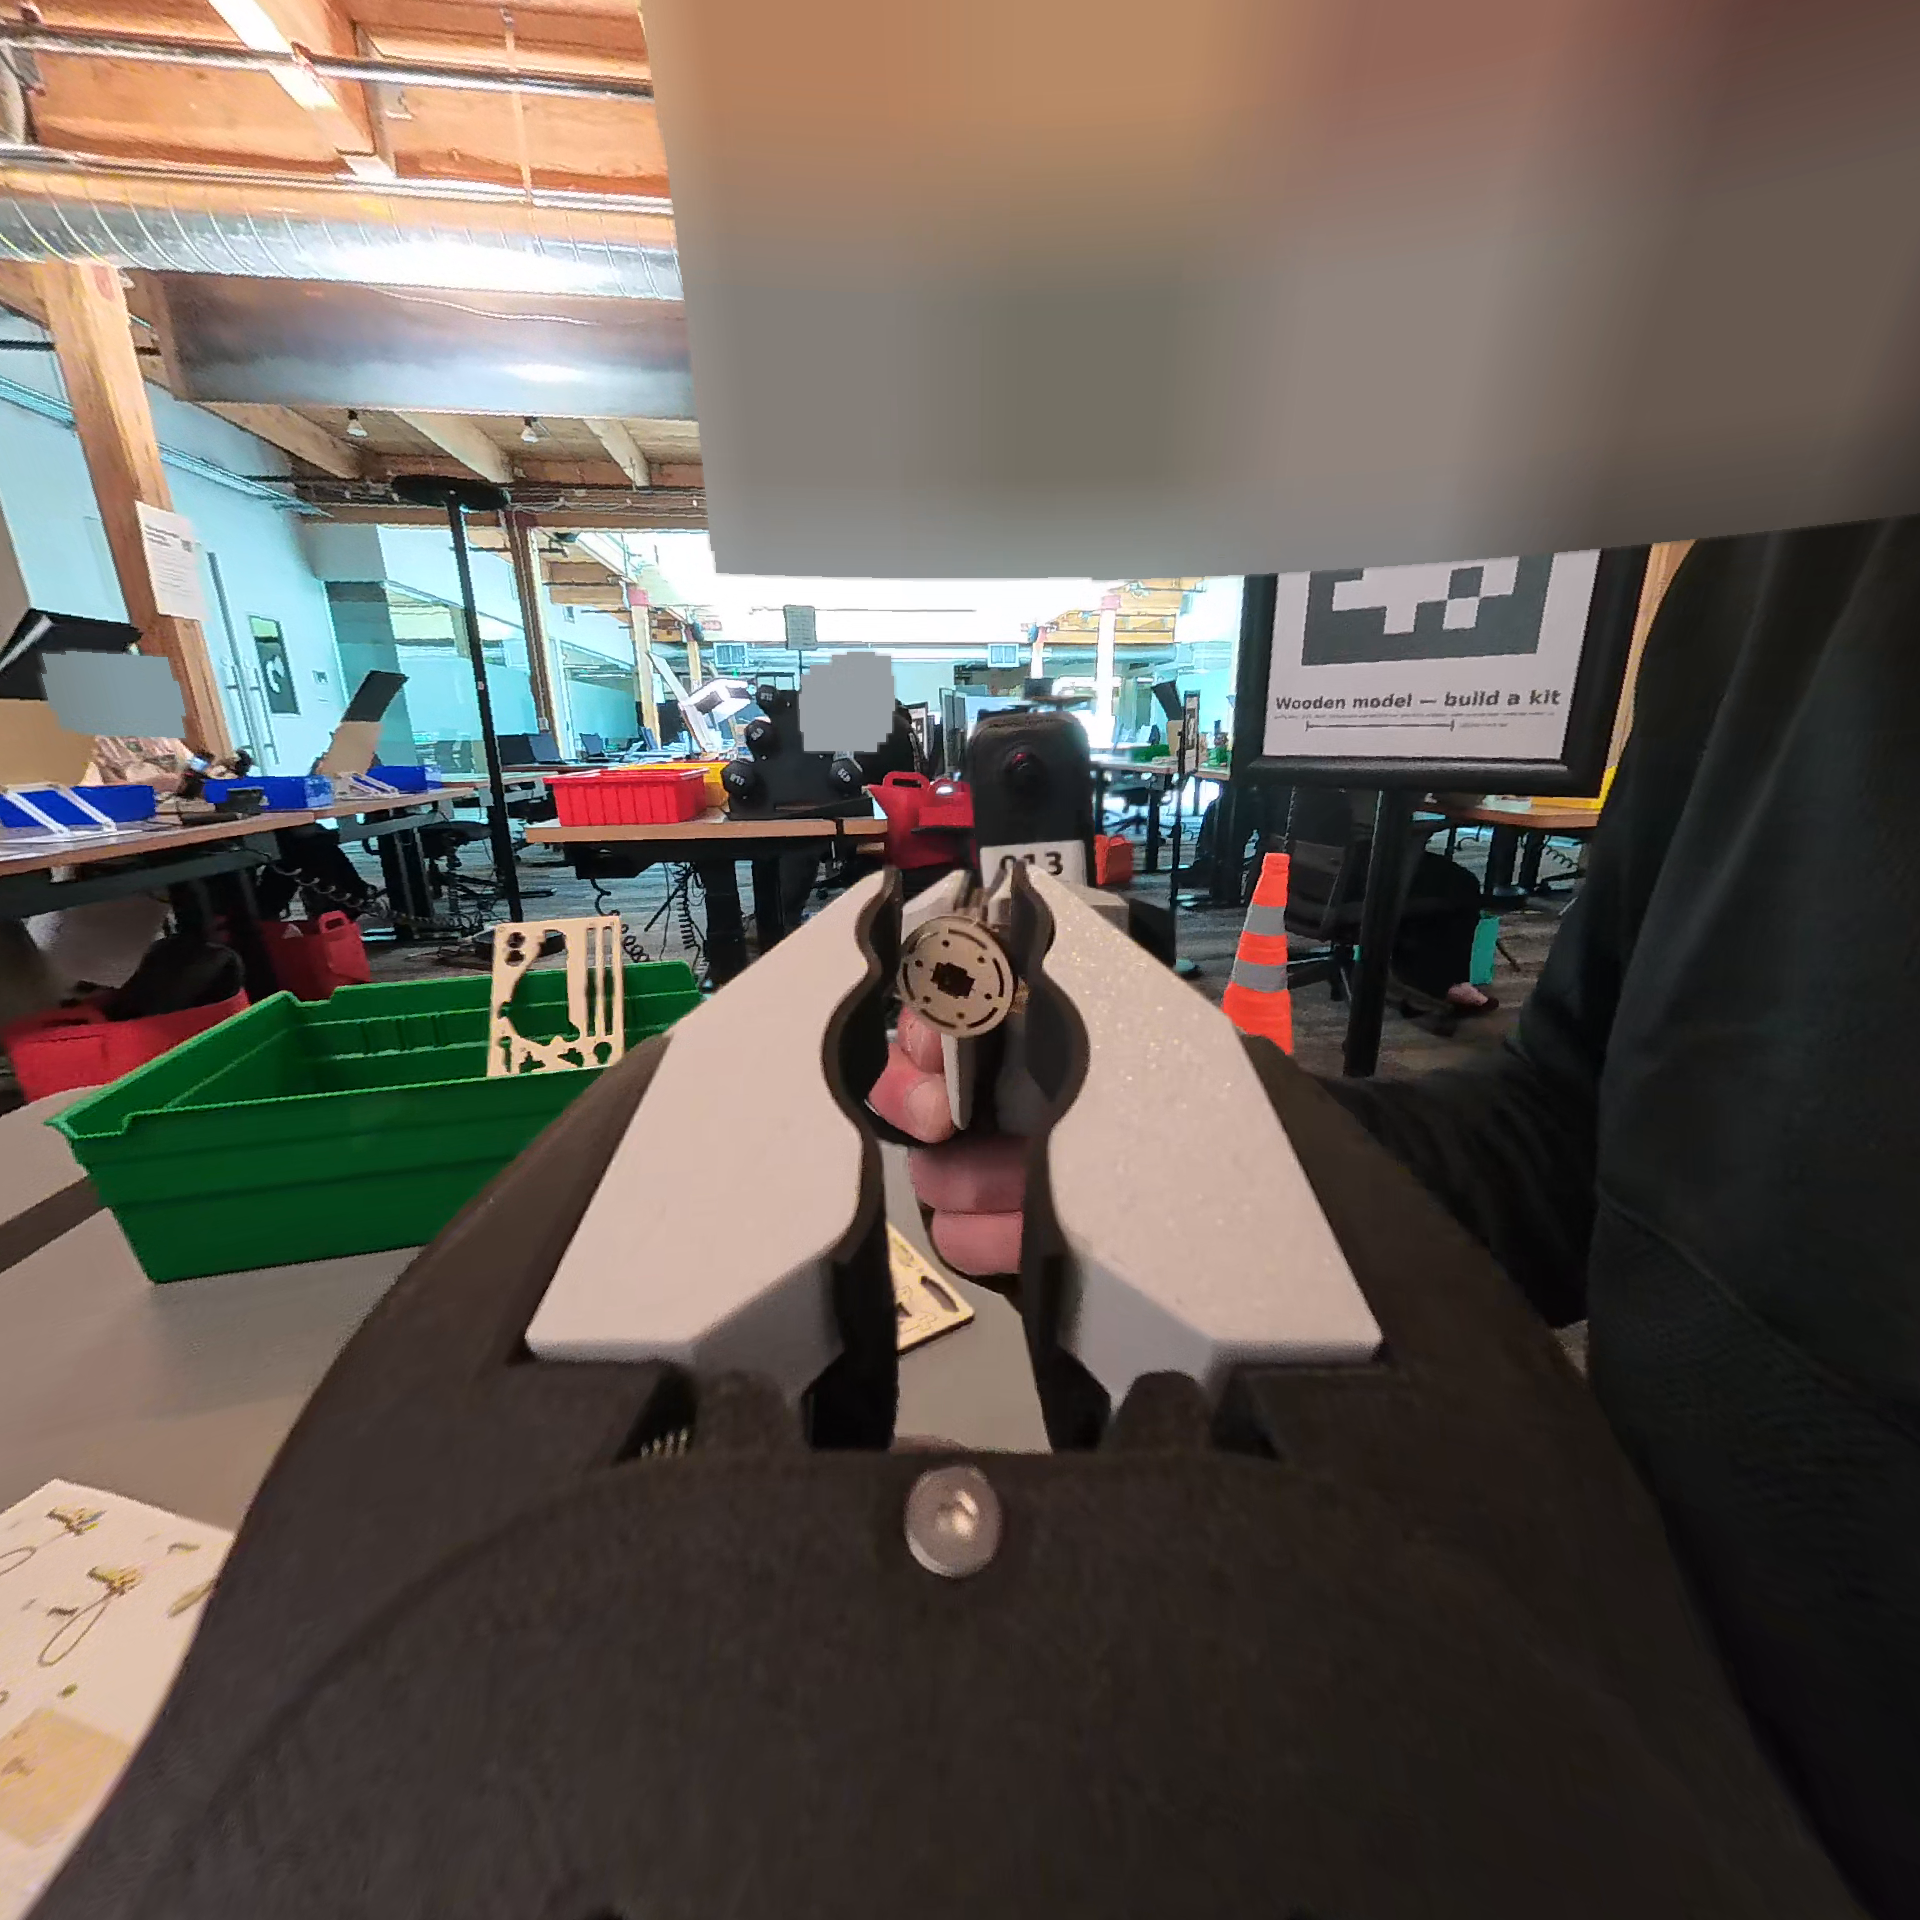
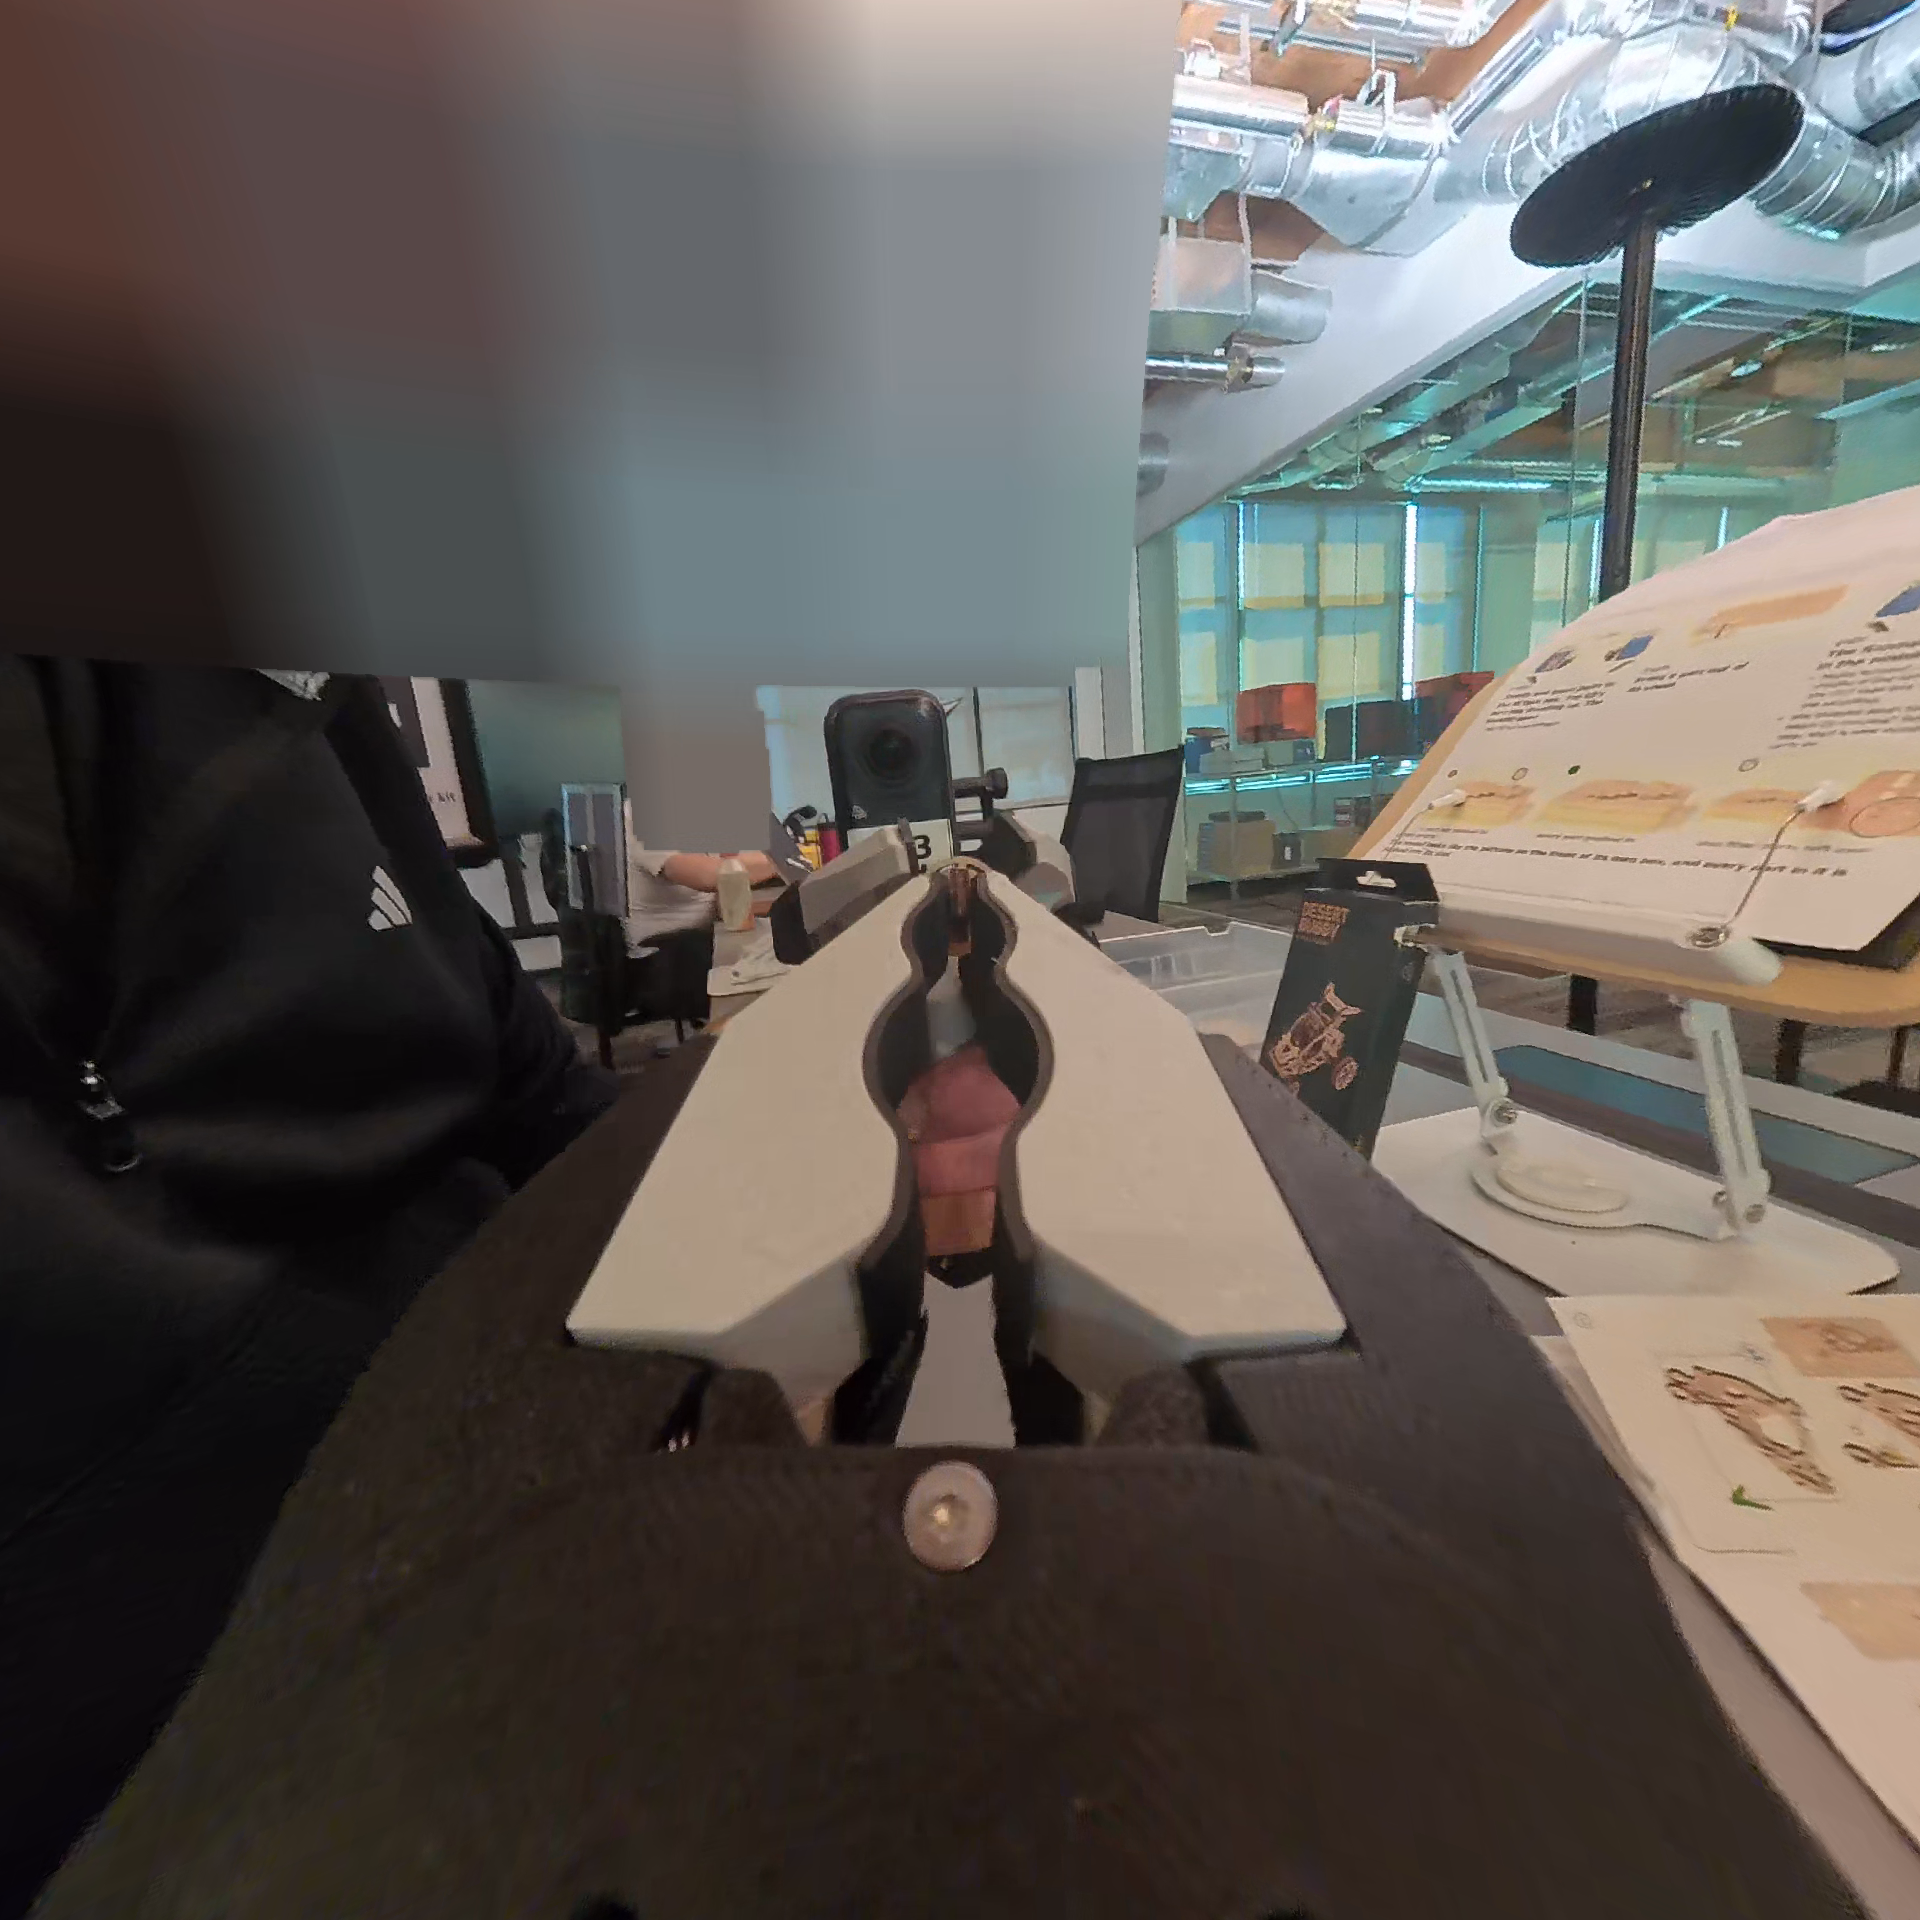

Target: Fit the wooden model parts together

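Wooden disc sits clamped between the left gripper's fingertips.

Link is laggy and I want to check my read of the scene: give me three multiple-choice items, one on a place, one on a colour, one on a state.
1. Where does the punched-out wooden sheet stand?
A. On the book stand
B. In the green bin
C. On the floor

2. What colour is the traffic cone?
A. Orange with grey bands
B. Plain blue
C. Yellow with black bands

3. What is the state of the right claw?
A. Wide open and empty
B. Gripping a booklet
C. Shut on the wooden disc

Answers:
1. B: the wooden sheet leans upright inside the green bin.
2. A: the traffic cone is orange with grey bands.
3. C: the right claw pinches the wooden disc at its tips, seen edge-on in the right wrist view.
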`<state>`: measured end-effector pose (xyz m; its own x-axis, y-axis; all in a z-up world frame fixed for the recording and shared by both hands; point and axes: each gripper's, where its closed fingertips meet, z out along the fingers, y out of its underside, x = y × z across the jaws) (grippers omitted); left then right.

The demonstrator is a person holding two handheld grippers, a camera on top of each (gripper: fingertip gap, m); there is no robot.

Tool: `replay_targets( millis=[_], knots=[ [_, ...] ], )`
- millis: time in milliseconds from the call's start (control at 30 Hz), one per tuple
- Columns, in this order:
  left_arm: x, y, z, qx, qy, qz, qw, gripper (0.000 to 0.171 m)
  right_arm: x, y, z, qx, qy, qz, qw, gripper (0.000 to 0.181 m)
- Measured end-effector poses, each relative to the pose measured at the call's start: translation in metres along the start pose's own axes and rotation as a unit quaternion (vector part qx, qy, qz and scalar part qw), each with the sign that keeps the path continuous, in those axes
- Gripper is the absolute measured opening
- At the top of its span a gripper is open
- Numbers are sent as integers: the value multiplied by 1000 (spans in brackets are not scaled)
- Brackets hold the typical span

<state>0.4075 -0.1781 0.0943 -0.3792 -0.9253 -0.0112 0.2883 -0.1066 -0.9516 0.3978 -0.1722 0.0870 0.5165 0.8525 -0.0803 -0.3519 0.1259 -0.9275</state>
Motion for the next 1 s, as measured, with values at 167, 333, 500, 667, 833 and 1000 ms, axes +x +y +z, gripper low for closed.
replay_targets(
  millis=[167, 333, 500, 667, 833, 1000],
  knots=[
    [-1, -1, 1, 17, 7, -31, 999, 18, -3, -1, 2, -35, 30, -95, 994, 0],
    [-4, -6, 2, 55, 3, -82, 995, 17, -3, -3, 4, -37, 75, -182, 980, 0],
    [-4, -14, 2, 85, 13, -126, 988, 18, -5, -9, 7, 0, 84, -180, 980, 1],
    [0, -23, 4, 92, 15, -134, 987, 18, -8, -17, 9, 49, 75, -152, 984, 0],
    [0, -27, 6, 93, 8, -136, 986, 19, -9, -23, 8, 100, 59, -95, 989, 0],
    [0, -29, 9, 88, -4, -125, 988, 19, -5, -28, 6, 162, 37, -13, 986, 0]
  ],
)
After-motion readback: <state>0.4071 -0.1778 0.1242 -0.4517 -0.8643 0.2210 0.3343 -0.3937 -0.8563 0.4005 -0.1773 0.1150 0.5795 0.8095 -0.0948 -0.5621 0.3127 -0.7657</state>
